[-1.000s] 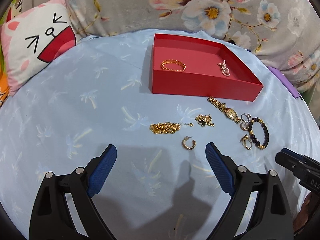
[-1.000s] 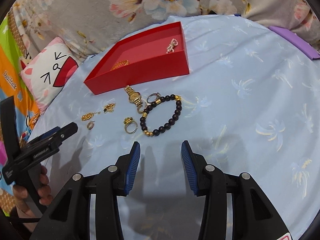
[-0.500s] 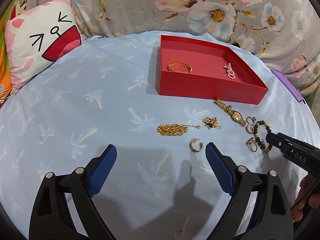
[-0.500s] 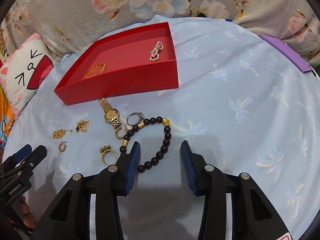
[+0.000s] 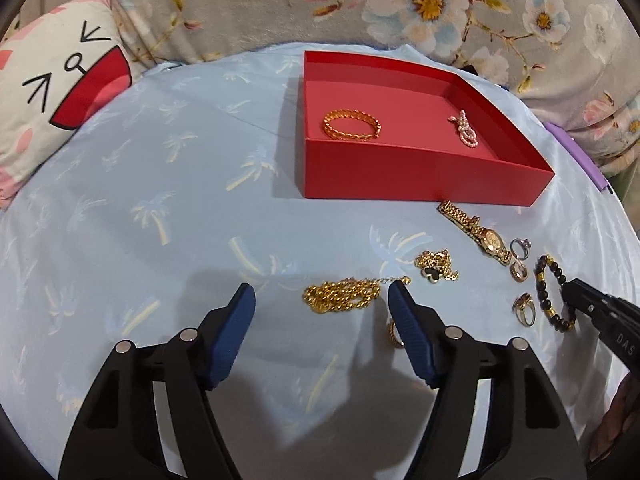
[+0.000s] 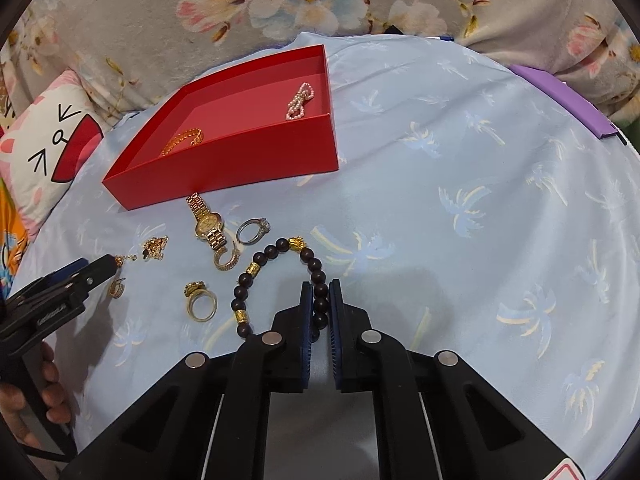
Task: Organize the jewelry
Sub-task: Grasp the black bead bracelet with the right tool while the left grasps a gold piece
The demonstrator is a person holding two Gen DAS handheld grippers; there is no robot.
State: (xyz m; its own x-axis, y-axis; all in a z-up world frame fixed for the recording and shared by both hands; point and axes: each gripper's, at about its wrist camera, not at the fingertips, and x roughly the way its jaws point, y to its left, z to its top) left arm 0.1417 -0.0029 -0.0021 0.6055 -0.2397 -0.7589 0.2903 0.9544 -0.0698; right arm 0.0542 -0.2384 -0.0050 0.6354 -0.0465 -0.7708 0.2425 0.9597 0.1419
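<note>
My right gripper point(image 6: 320, 304) is pinched on the beaded bracelet point(image 6: 256, 268), its blue pads pressed against the dark round beads on the near right side of the loop. The bracelet is a ring of deep brown, nearly black beads broken by a few small gold spacers and one gold charm at its far end, and it lies on the pale blue cloth point(image 6: 460, 208) straight ahead of my fingertips. Just left of it sit a chunky gold ring point(image 6: 201, 303), a gold hoop earring point(image 6: 226, 260), a silver ring point(image 6: 253, 231) with a stone, and a gold watch point(image 6: 208, 224). Farther ahead and left stands the red tray point(image 6: 240, 160), holding a gold bangle point(image 6: 184, 140) and a pearl piece point(image 6: 300, 102). My left gripper point(image 5: 320, 308) is spread wide, with a heap of gold chain point(image 5: 344, 295) lying between and just beyond its tips.
</note>
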